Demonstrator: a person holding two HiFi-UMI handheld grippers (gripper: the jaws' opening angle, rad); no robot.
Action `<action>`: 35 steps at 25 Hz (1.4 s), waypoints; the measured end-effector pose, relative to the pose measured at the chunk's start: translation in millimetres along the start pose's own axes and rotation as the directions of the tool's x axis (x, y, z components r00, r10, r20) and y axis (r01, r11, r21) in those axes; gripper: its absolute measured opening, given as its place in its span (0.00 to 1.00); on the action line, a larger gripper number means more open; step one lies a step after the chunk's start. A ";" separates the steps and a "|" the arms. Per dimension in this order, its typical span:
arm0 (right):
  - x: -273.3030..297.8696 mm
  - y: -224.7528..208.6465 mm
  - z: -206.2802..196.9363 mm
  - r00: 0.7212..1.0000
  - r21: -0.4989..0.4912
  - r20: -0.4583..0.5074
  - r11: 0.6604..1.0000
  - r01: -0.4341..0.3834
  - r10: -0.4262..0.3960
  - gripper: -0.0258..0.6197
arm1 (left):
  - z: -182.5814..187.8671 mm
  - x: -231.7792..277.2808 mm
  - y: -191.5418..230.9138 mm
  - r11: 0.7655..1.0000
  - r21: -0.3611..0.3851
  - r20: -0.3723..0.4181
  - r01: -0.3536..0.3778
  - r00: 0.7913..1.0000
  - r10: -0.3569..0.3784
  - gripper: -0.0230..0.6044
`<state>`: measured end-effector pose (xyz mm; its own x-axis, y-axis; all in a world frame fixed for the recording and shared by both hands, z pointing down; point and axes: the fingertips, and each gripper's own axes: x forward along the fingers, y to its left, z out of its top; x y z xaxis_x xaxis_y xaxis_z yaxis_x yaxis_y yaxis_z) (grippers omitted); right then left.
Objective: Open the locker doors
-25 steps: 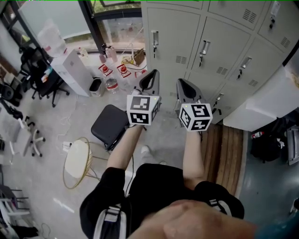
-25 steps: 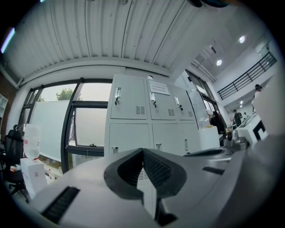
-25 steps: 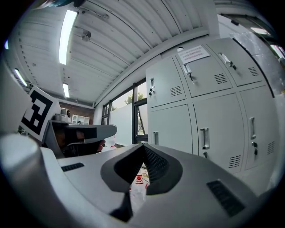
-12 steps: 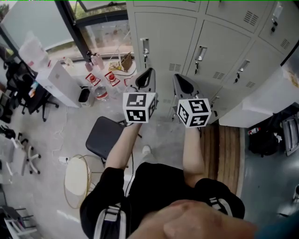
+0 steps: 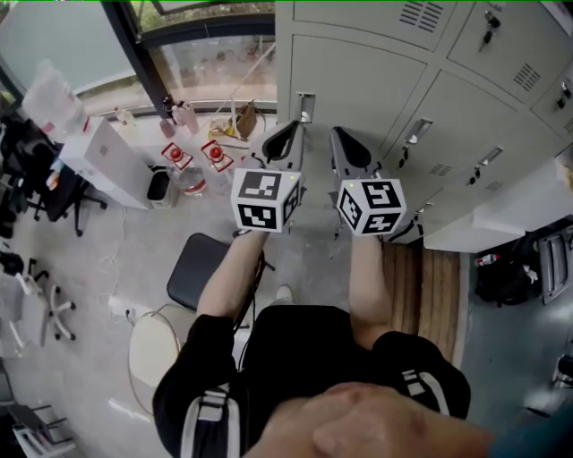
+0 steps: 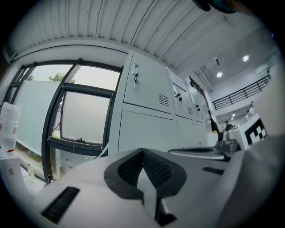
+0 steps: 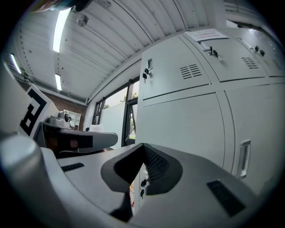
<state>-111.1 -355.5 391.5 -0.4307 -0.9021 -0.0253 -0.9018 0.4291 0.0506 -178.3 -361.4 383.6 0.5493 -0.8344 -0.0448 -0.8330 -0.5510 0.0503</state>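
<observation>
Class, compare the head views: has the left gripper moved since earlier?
Yes. The left gripper has moved toward the lockers; its tip now lies just below a door handle.

We saw the locker doors all shut, of pale grey metal, standing in rows and flush with their frame. Each had an upright handle; several showed small vent slots.

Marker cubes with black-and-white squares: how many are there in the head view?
2. One cube sits on the left hand-held gripper, the other cube on the right hand-held gripper, both held toward the lockers. None seems hidden.
</observation>
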 end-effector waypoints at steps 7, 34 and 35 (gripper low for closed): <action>28.5 -0.1 17.1 0.999 -0.028 0.027 0.999 -0.037 0.038 0.06 | 24.2 17.6 10.5 0.999 0.020 0.032 0.047 0.998 -0.048 0.05; 46.8 -7.9 62.8 0.988 -0.116 0.089 0.987 -0.112 0.122 0.06 | 190.4 55.1 26.3 0.949 0.295 0.249 -0.111 0.968 0.036 0.05; 47.1 -8.0 61.4 0.989 -0.114 0.087 0.987 -0.113 0.123 0.06 | 198.9 56.3 26.9 0.944 0.306 0.259 -0.118 0.965 0.037 0.05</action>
<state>-126.3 -398.8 328.6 -0.5398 -0.8352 -0.1052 -0.8375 0.5203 0.1669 -183.0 -421.3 184.0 0.4822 -0.8234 -0.2993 -0.8722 -0.4187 -0.2530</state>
